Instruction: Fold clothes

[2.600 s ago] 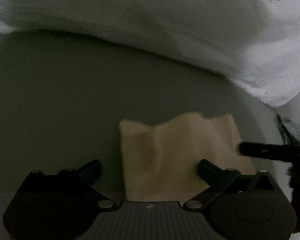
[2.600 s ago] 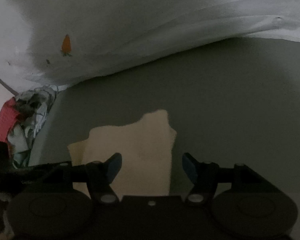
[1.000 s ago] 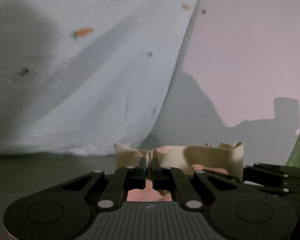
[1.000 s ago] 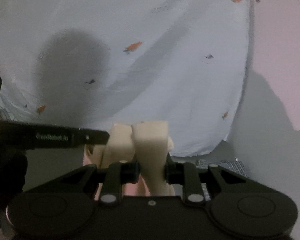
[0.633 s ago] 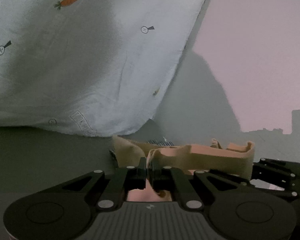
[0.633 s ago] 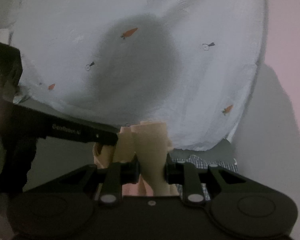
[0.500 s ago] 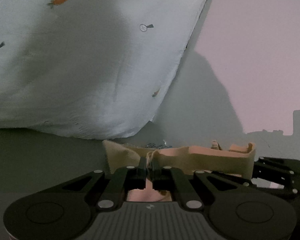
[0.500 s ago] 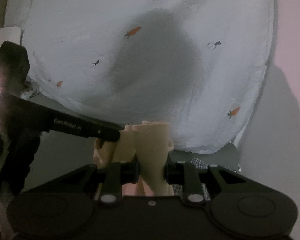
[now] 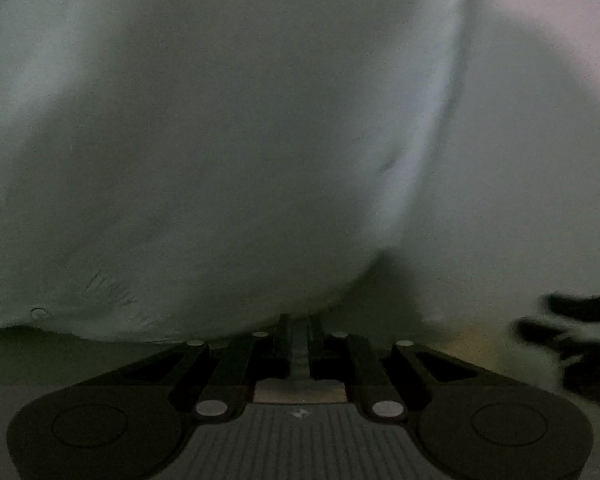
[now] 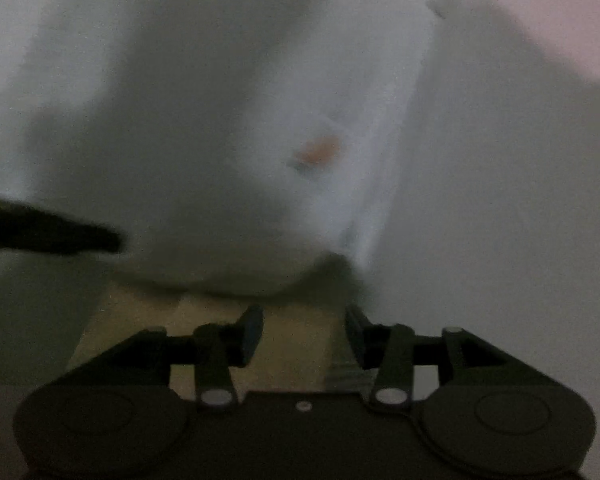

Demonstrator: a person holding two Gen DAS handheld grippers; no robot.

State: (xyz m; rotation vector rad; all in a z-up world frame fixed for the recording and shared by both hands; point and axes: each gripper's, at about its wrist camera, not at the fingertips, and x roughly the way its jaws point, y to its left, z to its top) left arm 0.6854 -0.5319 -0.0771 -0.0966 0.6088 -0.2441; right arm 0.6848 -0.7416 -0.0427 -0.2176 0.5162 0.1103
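A beige cloth (image 10: 140, 320) lies low on the dark surface, right under my right gripper (image 10: 304, 332), which is open with its fingers spread above the cloth. In the left wrist view my left gripper (image 9: 299, 332) is shut, and a thin strip of the beige cloth (image 9: 300, 394) shows between and behind its fingers. The rest of the cloth is hidden there. The views are dim and blurred. The left gripper (image 10: 48, 234) appears as a dark blur at the left of the right wrist view. The right gripper (image 9: 572, 320) is a blur at the right of the left wrist view.
White bedding (image 9: 220, 140) bulges close in front of both grippers and fills most of each view; a carrot print (image 10: 318, 151) shows on it. A pink wall (image 9: 560, 8) is at the upper right. The dark surface (image 9: 60, 356) lies below.
Both grippers have dropped with the beige cloth from mid-air down towards the surface, close to the bedding. The right gripper has opened and let go of the cloth; the left is still shut.
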